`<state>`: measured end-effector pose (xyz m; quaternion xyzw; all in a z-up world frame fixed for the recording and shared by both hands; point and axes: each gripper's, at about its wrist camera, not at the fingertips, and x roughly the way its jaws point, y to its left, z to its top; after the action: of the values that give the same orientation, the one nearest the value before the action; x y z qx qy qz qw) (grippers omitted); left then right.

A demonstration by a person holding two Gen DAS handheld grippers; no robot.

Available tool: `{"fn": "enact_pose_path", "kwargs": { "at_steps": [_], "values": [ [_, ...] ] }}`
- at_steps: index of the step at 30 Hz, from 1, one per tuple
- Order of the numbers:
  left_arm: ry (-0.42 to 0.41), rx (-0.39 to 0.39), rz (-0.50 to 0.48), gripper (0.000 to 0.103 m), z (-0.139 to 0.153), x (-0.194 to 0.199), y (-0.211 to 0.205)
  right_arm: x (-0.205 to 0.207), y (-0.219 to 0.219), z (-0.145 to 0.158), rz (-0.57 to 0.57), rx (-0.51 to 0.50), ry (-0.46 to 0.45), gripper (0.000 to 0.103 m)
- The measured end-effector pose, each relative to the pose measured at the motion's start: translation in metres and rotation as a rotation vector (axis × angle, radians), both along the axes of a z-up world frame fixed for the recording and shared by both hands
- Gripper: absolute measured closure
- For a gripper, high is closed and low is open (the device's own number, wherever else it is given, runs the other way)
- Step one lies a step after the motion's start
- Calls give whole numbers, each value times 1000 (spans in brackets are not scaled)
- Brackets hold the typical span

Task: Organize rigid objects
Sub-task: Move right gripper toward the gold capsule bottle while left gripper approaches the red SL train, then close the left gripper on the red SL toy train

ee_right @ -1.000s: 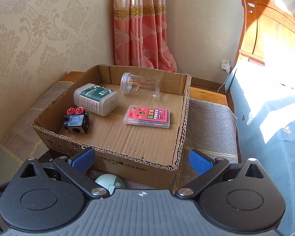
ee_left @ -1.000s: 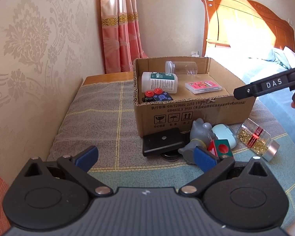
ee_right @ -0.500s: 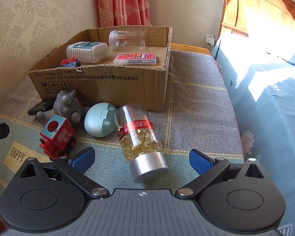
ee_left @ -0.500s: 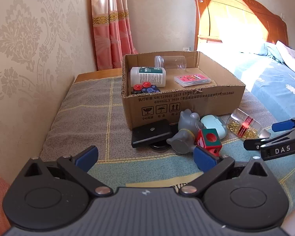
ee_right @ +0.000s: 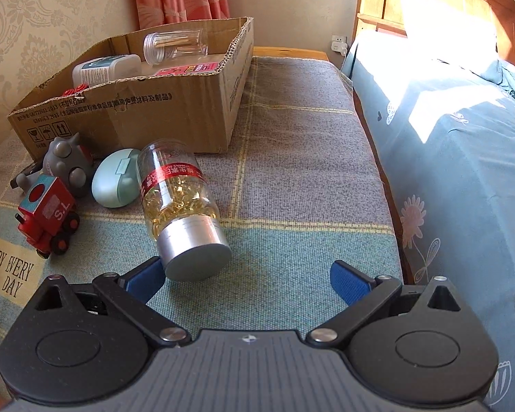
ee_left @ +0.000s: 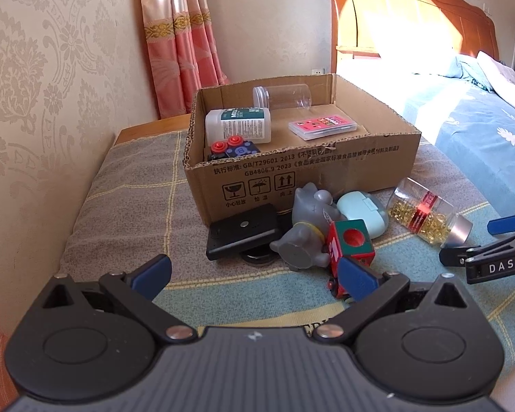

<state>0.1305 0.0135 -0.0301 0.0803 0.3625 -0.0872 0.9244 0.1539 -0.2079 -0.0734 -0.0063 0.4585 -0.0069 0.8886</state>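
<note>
The right wrist view is showing the right gripper [ee_right: 247, 279] with its blue pads spread wide and nothing between them. It is hanging just before the silver cap of the capsule bottle [ee_right: 178, 195], which is lying on its side on the blanket [ee_right: 309, 158], near the front right corner of the cardboard box [ee_right: 161, 110]. Left of the bottle, a mint case [ee_right: 115, 183], a grey figure [ee_right: 67, 163] and a red toy train [ee_right: 48, 214] are lying close together. In the left wrist view the left gripper [ee_left: 254, 276] is also standing wide and empty, near the train [ee_left: 350, 243]. Inside the box [ee_left: 326, 175] a white bottle [ee_left: 238, 125], a clear jar [ee_left: 281, 96] and a pink card case [ee_left: 321, 125] are lying.
</note>
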Motion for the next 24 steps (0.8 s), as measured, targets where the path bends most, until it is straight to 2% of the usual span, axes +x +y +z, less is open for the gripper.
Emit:
{"fn": "enact_pose_path", "kwargs": {
  "at_steps": [5, 10, 17, 24],
  "values": [
    [1, 44, 25, 1, -4, 17, -6, -5, 1, -3, 39, -30, -14, 0],
    [20, 88, 26, 1, -10, 30, -17, -7, -6, -1, 55, 4, -26, 0],
    [22, 104, -11, 1, -10, 31, -36, -7, -10, -1, 73, 28, -38, 0],
    [29, 111, -89, 1, -9, 25, -60, -9, -10, -1, 96, 24, -49, 0]
  ]
}}
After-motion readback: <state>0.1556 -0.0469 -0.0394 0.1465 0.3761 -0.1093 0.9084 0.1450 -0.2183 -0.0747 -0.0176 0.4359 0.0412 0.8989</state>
